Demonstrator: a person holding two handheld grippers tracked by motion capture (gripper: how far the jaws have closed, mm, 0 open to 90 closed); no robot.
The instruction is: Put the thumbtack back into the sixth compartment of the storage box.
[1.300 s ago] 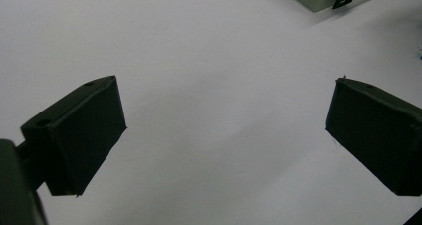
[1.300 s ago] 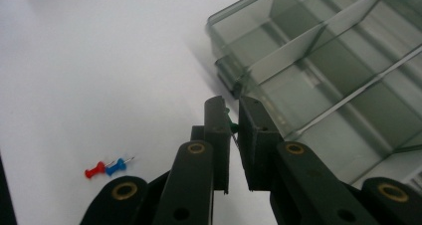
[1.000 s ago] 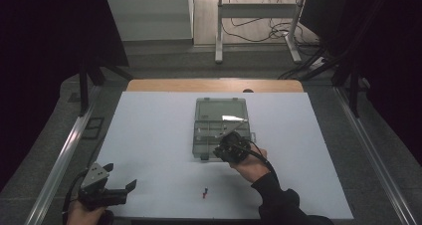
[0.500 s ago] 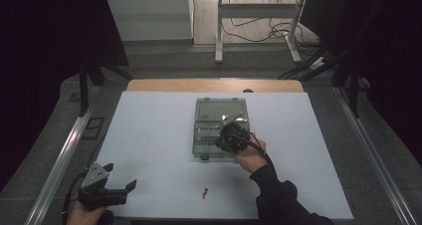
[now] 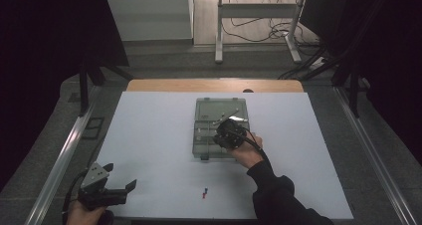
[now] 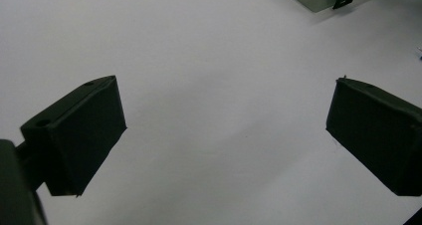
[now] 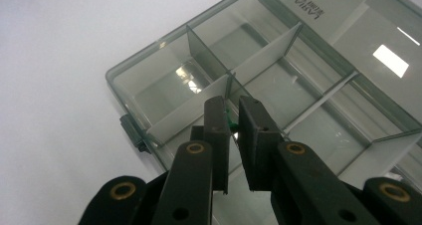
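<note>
Right now the right claw (image 7: 233, 116) is hanging over the clear grey plastic compartment box (image 5: 206, 128), its jaws nearly together and pinching a tiny green piece (image 7: 230, 120) that is peeking out between the tips. It looks like the sorting step is in hand: a small part is being carried to one of the open cells, just above the spot where the white dividers (image 7: 186, 110) are crossing. Next, the claw probably needs to settle over a single cell, clear of the divider edges, and then part its jaws so the piece drops inside. Which way the green piece is pointing is too small to tell. The box is lying mid-surface with its long axis running away from the person. Meanwhile the left claw (image 5: 117, 187) is resting near the front left corner of the white surface (image 5: 149, 135), jaws wide apart and holding nothing. A small red-and-blue piece (image 5: 204, 192) is lying apart, near the front edge.
</note>
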